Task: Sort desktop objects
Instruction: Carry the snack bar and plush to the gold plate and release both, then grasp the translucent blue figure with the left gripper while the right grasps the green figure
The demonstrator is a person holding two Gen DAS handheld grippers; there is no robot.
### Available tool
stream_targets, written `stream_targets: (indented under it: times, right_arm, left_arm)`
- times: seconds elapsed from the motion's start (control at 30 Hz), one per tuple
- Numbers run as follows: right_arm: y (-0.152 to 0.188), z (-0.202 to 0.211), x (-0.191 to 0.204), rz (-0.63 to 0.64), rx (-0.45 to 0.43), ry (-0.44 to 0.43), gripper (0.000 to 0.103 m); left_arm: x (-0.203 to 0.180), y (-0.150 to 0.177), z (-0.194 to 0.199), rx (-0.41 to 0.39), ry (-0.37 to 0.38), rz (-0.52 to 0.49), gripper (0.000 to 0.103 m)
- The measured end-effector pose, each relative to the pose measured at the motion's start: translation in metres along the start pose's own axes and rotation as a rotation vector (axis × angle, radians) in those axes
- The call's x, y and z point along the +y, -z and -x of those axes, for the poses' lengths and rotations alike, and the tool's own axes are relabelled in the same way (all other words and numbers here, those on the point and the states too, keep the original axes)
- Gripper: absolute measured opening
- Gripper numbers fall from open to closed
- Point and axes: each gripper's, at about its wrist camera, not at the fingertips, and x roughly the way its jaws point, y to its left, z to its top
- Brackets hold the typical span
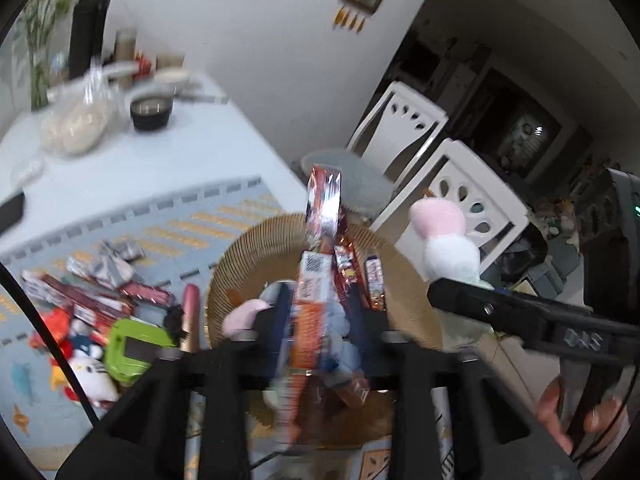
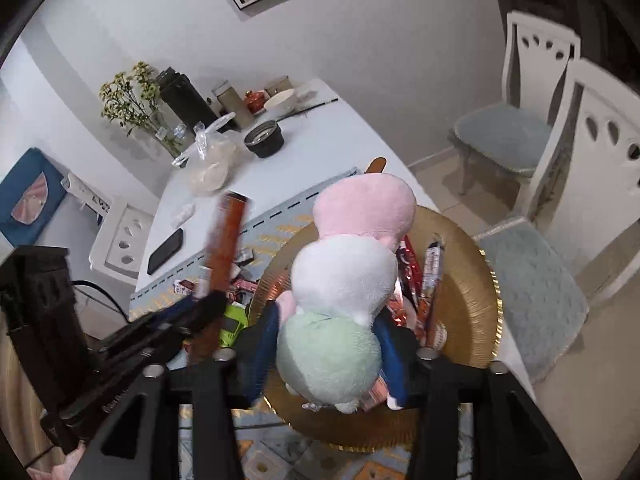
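1. Gold wicker tray (image 2: 476, 300) already carries snack sticks (image 2: 432, 276).
2. Left tongs (image 1: 316, 316) hold a snack packet (image 1: 316, 280) above the tray; right tongs (image 2: 332, 328) hold a plush toy (image 2: 348, 272) there.
3. Next, likely: lower, release.

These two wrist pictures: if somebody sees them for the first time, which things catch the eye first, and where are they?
The pastel plush toy, with pink, white and green puffs, stands between the right gripper fingers above the round golden tray. The long orange snack packet rises between the left gripper fingers, also over the tray. Left of the tray, a heap of wrappers, plush toys and a green gadget lies on the patterned mat.
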Motion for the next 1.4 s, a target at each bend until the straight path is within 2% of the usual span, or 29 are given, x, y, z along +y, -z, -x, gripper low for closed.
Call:
stream_targets:
  times: [0.13,0.37,0.53,0.8,0.97,1.13,1.27,1.4]
  right_arm:
    - [-0.007,-0.008,-0.016,-0.039,0.022,-0.011,0.063]
    - [-0.006,-0.009,-0.036,-0.071,0.065,-0.035,0.064]
    - [-0.003,-0.016,-0.030,-0.063,0.100,-0.060,0.064]
    - [0.005,-0.032,0.009,-0.024,0.153,-0.121,0.064]
    - [0.013,-0.044,0.037,0.002,0.176,-0.149,0.064]
    - [0.023,-0.060,0.065,0.018,0.217,-0.166,0.064]
    - [0.035,-0.074,0.093,0.038,0.255,-0.184,0.064]
    - [0.049,-0.093,0.124,0.066,0.305,-0.198,0.064]
  left_arm:
    - [0.010,0.002,-0.017,0.047,-0.003,0.076,0.033]
    - [0.026,0.017,-0.014,0.083,-0.011,0.131,0.033]
    - [0.042,0.029,-0.005,0.108,-0.026,0.179,0.033]
    - [0.095,0.059,0.016,0.160,-0.059,0.318,0.033]
    - [0.149,0.080,0.043,0.161,-0.134,0.436,0.033]
    - [0.214,0.098,0.079,0.126,-0.223,0.563,0.033]
    - [0.258,0.108,0.106,0.102,-0.303,0.608,0.033]
    - [0.285,0.110,0.121,0.091,-0.338,0.612,0.033]
